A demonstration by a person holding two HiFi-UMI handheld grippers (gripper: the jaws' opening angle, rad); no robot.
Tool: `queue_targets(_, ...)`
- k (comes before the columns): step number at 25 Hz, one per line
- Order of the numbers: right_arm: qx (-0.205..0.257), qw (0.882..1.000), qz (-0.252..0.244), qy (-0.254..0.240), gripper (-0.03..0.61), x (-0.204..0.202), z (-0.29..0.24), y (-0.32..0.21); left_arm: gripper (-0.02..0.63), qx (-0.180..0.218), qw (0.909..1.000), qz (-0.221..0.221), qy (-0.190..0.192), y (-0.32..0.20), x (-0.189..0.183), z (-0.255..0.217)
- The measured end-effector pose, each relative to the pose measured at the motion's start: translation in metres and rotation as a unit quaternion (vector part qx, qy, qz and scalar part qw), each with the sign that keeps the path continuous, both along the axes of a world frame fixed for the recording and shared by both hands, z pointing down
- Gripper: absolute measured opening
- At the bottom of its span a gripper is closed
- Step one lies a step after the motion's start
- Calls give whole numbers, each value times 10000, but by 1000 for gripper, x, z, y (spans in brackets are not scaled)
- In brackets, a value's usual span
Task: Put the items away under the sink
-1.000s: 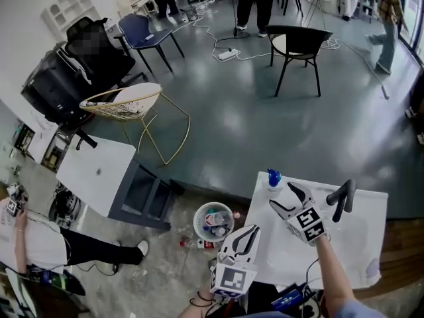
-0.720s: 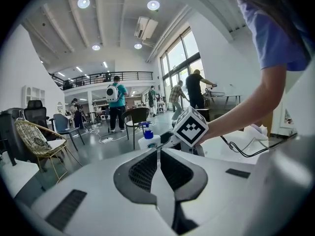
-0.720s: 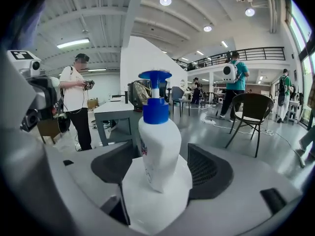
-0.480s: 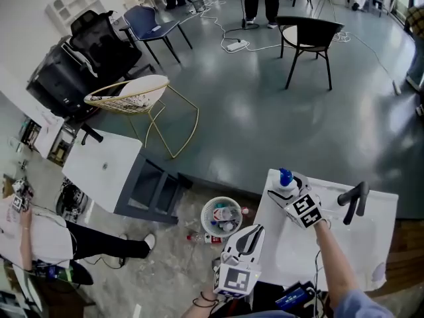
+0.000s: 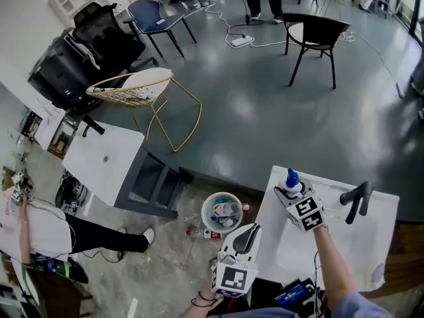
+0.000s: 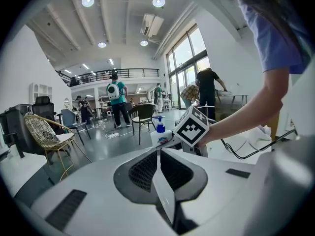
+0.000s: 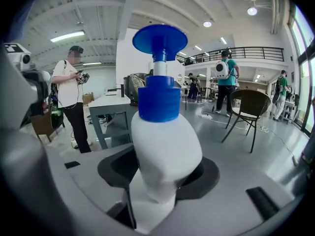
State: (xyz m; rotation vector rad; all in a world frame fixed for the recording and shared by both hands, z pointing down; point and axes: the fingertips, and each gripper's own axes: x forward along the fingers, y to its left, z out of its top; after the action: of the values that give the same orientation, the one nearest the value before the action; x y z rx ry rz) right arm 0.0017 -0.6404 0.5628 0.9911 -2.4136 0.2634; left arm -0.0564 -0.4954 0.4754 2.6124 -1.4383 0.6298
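Right now I am closing my right gripper (image 5: 290, 193) on the soap pump bottle (image 7: 165, 141), which is standing at the far left corner of the white worktop (image 5: 381, 257), well apart from the black tap (image 5: 355, 201). Its fingers (image 7: 115, 172) have just been closing in, and the bottle's white body is sitting between them with the pads pressing on both sides, so I am reading this as a grip taking hold. I am grasping low on the body, under the blue collar, probably because the pump head is narrow and would wobble. The bottle is standing upright, which is keeping the nozzle clear of me.

I am holding my left gripper (image 5: 249, 232) low and near my body, off the front left of the worktop, with its fingers (image 6: 142, 173) pressed together on nothing. I am likely keeping it free for the cabinet door under the sink, which no view is showing.
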Motion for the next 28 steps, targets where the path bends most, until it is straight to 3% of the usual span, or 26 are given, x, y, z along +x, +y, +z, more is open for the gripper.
queue_targets(16, -506, 9987, 58, -54, 215, 5, -16, 68, 18, -6, 10000, -36, 37, 30, -3, -9)
queue_targets(28, -273, 9992, 2, -276, 213, -1, -79, 118, 18, 107, 9999, -25, 102, 56, 1, -21)
